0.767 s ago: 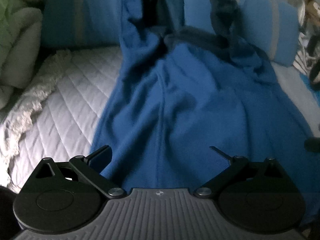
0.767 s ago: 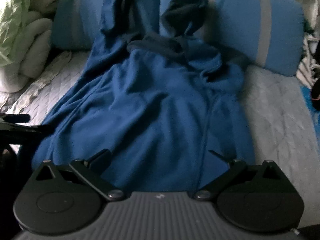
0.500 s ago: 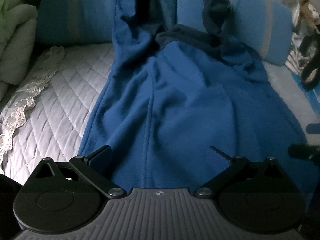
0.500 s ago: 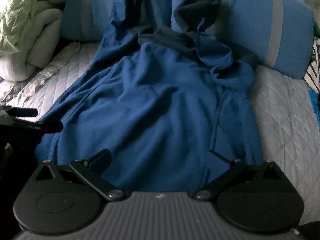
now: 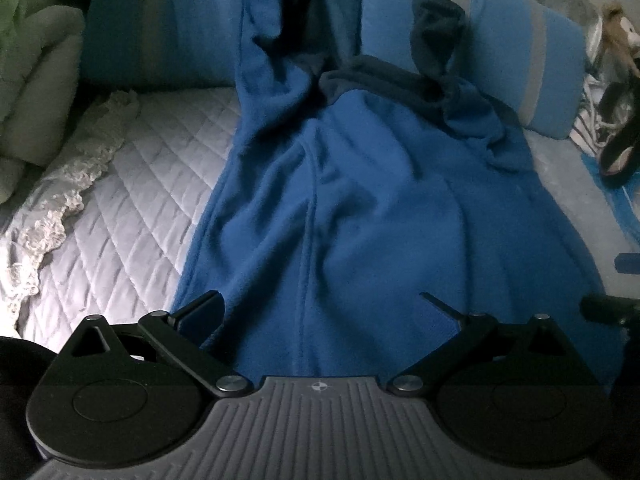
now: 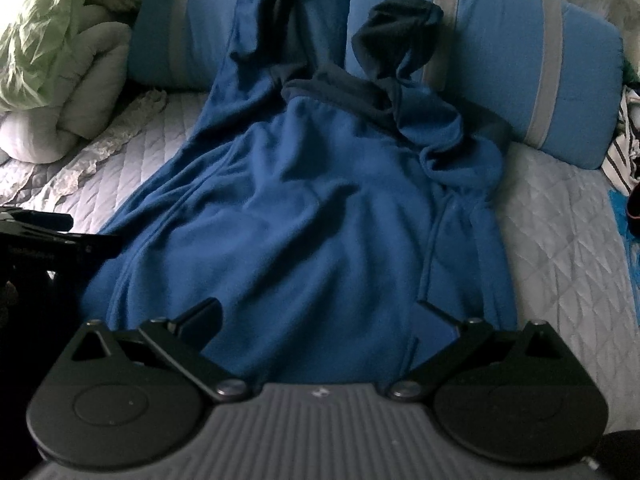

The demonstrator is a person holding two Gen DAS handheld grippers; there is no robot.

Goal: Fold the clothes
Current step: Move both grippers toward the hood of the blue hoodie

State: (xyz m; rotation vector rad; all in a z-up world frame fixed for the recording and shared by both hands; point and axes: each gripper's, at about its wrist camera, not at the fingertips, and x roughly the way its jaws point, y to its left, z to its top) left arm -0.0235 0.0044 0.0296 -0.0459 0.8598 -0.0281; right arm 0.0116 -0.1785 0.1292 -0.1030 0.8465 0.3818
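Here, the blue garment (image 6: 304, 216) is lying spread along the bed (image 6: 568, 240). Both the left gripper (image 5: 320, 304) and right gripper (image 6: 318, 308) are hovering wide open, empty, at its near hem; folding is likely calling next for gripping that hem.

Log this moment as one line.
blue garment: spread on quilted bed, unfolded | left gripper: open, at hem | right gripper: open, at hem

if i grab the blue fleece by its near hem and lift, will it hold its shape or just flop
The blue fleece will probably flop: it already lies in soft ridges and its sleeve drapes limply up the pillow. The fuzzy, thick-looking cloth suggests the open right gripper and left gripper should get good grip. It may drag rather than slide on the quilt.
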